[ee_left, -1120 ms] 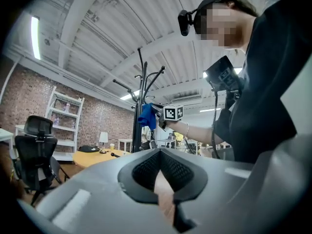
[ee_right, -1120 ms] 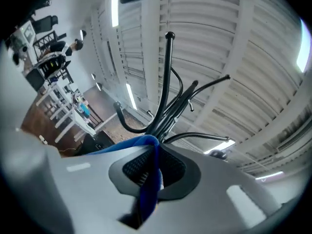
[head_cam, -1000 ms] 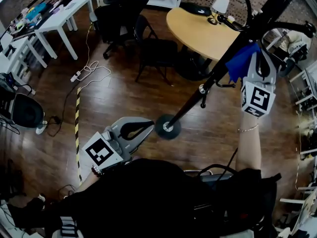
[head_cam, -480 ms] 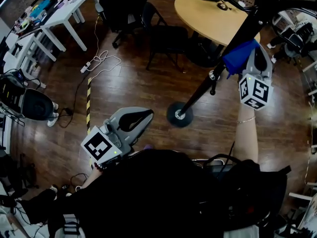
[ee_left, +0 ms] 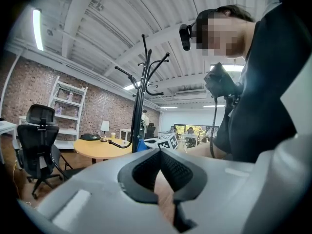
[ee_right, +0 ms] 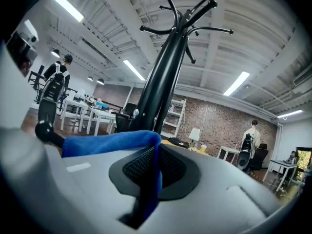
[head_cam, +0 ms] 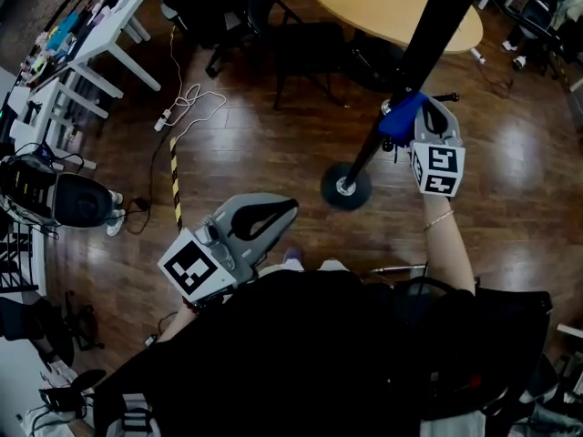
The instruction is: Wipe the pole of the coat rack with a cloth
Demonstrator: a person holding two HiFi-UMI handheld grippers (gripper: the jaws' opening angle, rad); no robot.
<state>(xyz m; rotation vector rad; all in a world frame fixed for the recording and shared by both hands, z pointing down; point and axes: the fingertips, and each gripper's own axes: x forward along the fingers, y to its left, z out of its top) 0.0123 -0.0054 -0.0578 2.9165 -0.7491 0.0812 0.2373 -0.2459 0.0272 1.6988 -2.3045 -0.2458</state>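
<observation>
Step in hand, as I judge: wiping low on the pole [head_cam: 428,44] of the coat rack. Right gripper [head_cam: 417,115] is clamped on the blue cloth [head_cam: 399,124], which touches the pole just in front of its jaws. Next: slide along the pole w/ steady pressure. Left gripper [head_cam: 279,215] is closed w/ nothing in it, well apart from the pole.

Ahead of me a round wooden table [head_cam: 383,12], a black chair [head_cam: 305,57] beside it, a white table [head_cam: 117,24] on my left, white cable [head_cam: 193,100], striped tape [head_cam: 175,182].

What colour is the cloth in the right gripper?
Blue. The cloth shows best in the right gripper view, pinched in the right gripper.
</observation>
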